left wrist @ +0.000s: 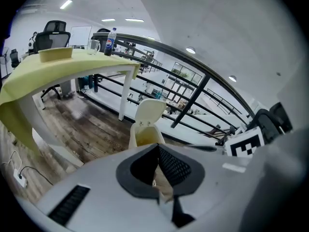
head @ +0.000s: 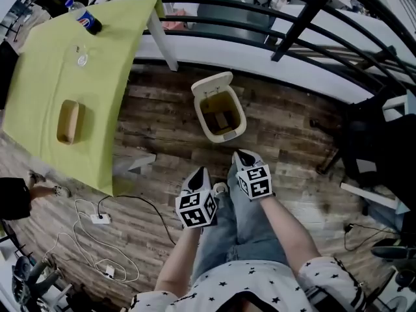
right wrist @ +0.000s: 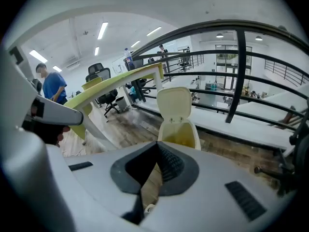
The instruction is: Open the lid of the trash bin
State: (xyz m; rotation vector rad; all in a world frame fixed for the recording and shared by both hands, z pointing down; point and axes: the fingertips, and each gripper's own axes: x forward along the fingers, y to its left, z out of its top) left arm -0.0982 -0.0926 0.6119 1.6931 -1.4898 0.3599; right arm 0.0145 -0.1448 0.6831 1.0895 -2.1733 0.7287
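The cream trash bin (head: 208, 126) stands on the wood floor with its lid (head: 212, 83) flipped up and back, so the inside shows. In the head view both grippers hover above the person's knees, short of the bin: my left gripper (head: 200, 173) and my right gripper (head: 242, 155), each with jaws together and nothing held. In the left gripper view the bin (left wrist: 145, 135) with its raised lid (left wrist: 150, 111) lies just beyond the left gripper (left wrist: 157, 147). The right gripper view shows the bin (right wrist: 181, 133) and lid (right wrist: 175, 103) ahead of the right gripper (right wrist: 157, 144).
A yellow-green table (head: 45, 83) at the left carries a bottle (head: 85, 18), a glass (head: 81, 58) and a wooden tray (head: 68, 121). A black railing (head: 260, 26) runs behind the bin. Cables and a power strip (head: 101, 218) lie at lower left. A dark chair (head: 367, 142) stands at right.
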